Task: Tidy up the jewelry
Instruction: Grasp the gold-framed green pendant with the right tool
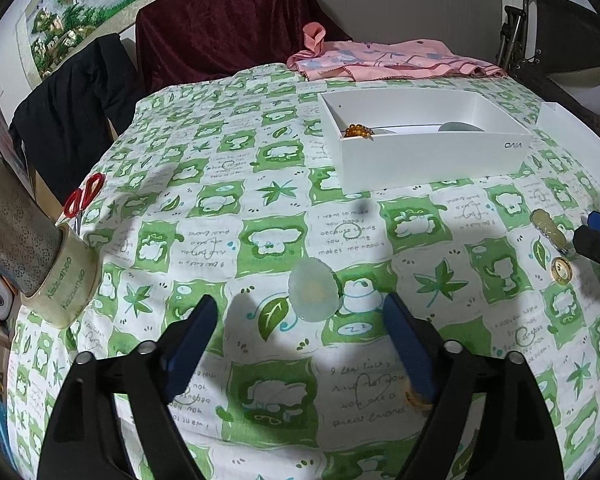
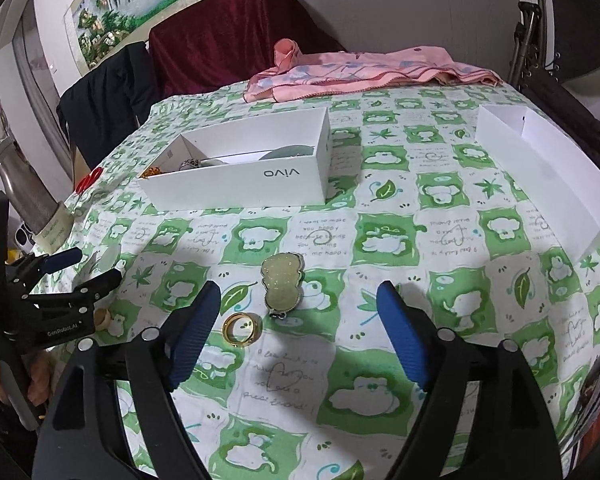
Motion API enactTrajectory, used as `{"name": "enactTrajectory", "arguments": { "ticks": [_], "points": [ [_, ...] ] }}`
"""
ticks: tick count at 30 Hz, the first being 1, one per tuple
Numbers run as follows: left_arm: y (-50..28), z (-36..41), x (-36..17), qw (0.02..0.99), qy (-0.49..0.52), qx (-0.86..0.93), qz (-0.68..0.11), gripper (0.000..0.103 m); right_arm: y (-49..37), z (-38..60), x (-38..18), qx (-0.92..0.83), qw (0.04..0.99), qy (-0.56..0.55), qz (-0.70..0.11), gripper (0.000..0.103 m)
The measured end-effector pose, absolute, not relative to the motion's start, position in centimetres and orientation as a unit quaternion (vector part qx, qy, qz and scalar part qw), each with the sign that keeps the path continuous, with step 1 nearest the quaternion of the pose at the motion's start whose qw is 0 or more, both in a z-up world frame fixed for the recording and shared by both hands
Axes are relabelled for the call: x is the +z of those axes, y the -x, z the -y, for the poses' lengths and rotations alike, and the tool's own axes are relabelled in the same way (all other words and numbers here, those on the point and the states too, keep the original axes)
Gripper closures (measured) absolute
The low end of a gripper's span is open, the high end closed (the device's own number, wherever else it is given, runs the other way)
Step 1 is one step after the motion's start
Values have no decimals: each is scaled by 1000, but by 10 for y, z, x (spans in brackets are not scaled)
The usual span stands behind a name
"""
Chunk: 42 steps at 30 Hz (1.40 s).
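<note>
Surface (image 1: 228, 184): soft cloth, green-white check with leaf and bear print. Left tongs (image 1: 300, 326) spread wide, empty; frosted pale oval pendant (image 1: 314, 290) lies flat on cloth between blue ribbed pads (image 1: 192, 344), untouched. Right tongs (image 2: 299, 312) likewise wide, holding nothing; glossy yellow-green carved pendant (image 2: 282, 282) in metal rim and gold ring (image 2: 242, 328) rest between its pads. White card box (image 2: 240, 180) beyond holds amber beads (image 1: 358, 131).

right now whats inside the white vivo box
In the white vivo box: an amber bead bracelet, a pale green stone and a silvery piece. The near wall hides the rest.
</note>
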<state>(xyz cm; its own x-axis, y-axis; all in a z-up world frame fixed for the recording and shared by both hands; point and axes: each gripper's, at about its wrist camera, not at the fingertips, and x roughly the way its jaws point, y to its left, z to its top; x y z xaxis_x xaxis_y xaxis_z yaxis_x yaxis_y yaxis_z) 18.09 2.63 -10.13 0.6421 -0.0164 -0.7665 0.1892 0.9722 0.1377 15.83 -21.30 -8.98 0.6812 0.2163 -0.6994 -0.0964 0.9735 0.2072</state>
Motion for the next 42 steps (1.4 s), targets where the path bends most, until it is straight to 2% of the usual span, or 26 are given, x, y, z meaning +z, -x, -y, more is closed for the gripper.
{"name": "enactTrajectory", "arguments": {
  "ticks": [4,12,17,22,29,38,42],
  "points": [
    [-184,-31,-102,897,-91,-55,-428,10,-158,213,-90,84,913,-79,-390,24],
    [-182,-46,-94,904,-42,-71,-419,11,-159,219,-92,84,912,-93,-392,21],
    [-184,-48,-95,903,-31,-74,-422,26,-159,221,-92,88,910,-101,-392,21],
    [-183,-40,-96,902,-53,-84,-419,34,-159,220,-92,91,911,-100,-391,21],
    [-192,-34,-100,895,-56,-114,-429,77,-158,219,-90,91,912,-97,-387,21],
    [-183,-31,-97,897,-57,-128,-419,77,-155,215,-87,99,917,-86,-375,22],
    [-183,-32,-96,899,-57,-122,-417,77,-154,208,-87,113,916,-70,-378,35]
  ]
}}
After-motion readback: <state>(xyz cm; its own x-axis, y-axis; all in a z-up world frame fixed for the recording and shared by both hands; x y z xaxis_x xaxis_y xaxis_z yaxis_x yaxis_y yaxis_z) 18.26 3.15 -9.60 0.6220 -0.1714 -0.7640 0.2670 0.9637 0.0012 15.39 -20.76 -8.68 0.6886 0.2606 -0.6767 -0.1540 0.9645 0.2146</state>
